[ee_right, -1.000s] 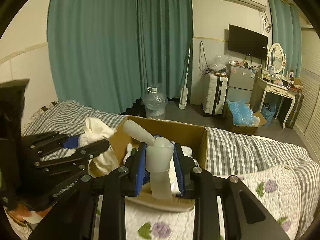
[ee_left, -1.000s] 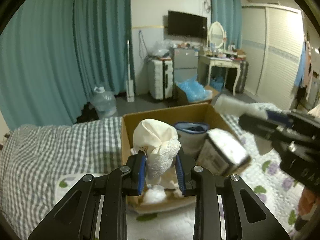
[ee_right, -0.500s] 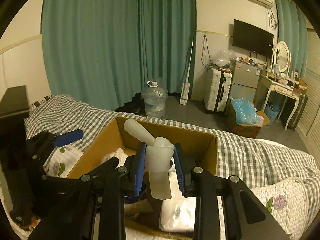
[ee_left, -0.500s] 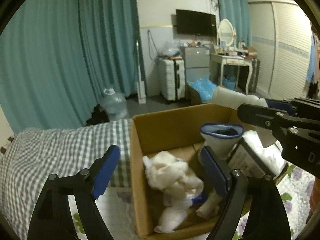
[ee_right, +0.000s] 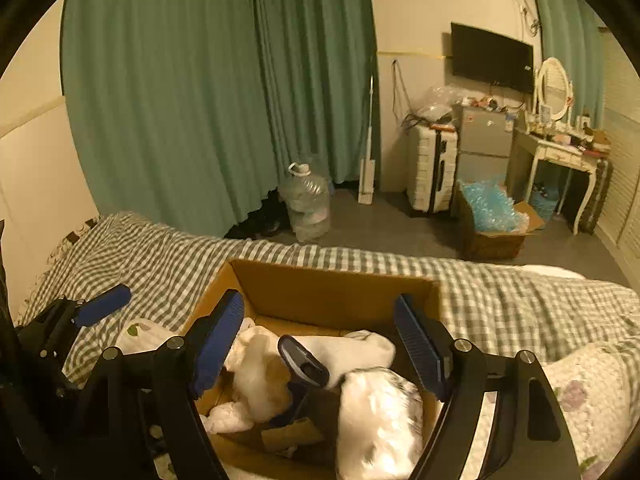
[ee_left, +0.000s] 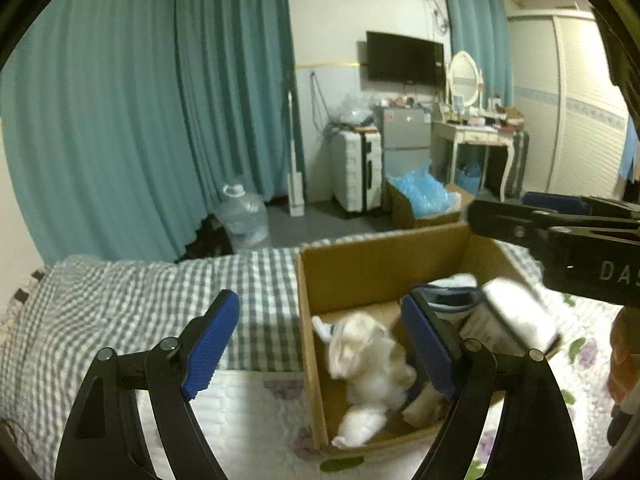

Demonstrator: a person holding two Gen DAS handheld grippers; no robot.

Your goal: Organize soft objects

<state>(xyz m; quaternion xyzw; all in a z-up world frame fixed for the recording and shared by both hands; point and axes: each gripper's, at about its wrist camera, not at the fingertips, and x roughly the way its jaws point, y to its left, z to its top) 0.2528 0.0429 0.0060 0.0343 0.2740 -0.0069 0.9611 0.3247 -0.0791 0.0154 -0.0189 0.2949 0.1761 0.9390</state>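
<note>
Both jaws stood wide apart and held nothing. The left gripper (ee_left: 320, 344) hung over the near left corner of the box (ee_left: 380, 264), one blue pad over the checked bedspread (ee_left: 140, 300), the other over the box's inside. The right gripper (ee_right: 320, 344) sat above the box's middle, its pads straddling the contents.

The soft things lay inside the box: a cream bundle (ee_left: 368, 360) against the left wall, a white sock (ee_right: 352, 348) lying across the middle with a blue-rimmed opening (ee_right: 304, 364) beside it, and a blurred white pack (ee_right: 376, 412) leaning at the near right. The blur hid whether the pack rested on the rim or just inside it.

By the look of it, the drop-off step was finished for both hands, with everything visible already boxed. The next move would call for lifting the grippers clear and looking for anything soft not yet in, though no loose item showed on the bed in either view.

Room was tight between the two tools: in the left view the right gripper's arm (ee_left: 560, 236) crossed over the far right corner of the box, so a straight lift would suit better than a sideways sweep. The cardboard walls stood upright and the left one lay just beside the left pad. Open bedspread lay to the left and behind the box, and a floral quilt (ee_right: 580, 392) lay to the right.
</note>
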